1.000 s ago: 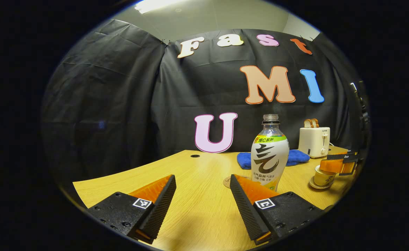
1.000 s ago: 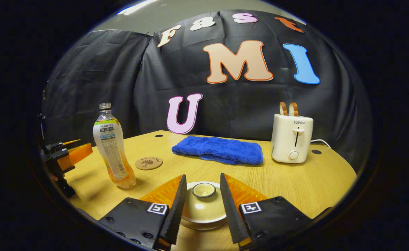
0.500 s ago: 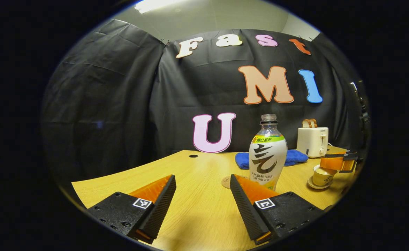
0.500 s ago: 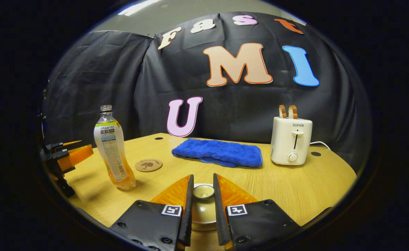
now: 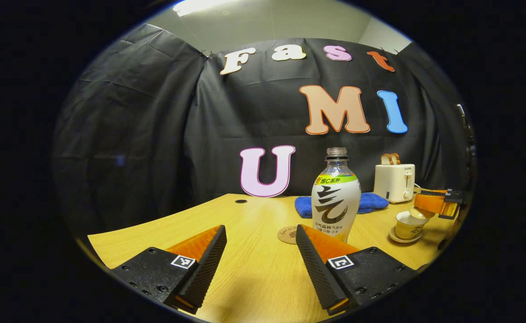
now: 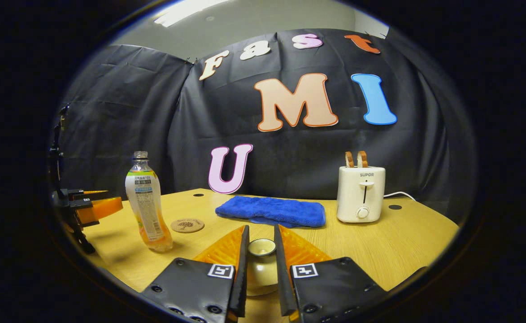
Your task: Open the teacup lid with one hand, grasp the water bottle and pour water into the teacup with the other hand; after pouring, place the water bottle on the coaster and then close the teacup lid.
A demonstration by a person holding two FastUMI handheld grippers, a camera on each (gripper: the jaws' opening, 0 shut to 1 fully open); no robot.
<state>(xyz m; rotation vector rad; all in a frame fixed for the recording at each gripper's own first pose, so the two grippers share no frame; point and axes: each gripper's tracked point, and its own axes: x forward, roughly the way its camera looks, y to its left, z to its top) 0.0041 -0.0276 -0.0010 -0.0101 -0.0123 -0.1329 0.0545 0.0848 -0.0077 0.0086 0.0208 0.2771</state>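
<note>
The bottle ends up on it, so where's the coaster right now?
In the right gripper view, the coaster lies on the table, left of centre, between the water bottle and blue towel.

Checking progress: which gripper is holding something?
The right gripper, shut on the teacup lid; the left gripper is open, short of the water bottle.

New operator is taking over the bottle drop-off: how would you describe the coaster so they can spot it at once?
Start at the wooden table and find the tall water bottle standing near its left side in the right gripper view. The coaster lies flat just beside the bottle, between it and the blue towel. It is the only small round brown disc there, thin, with a dark tree-like mark.
</note>
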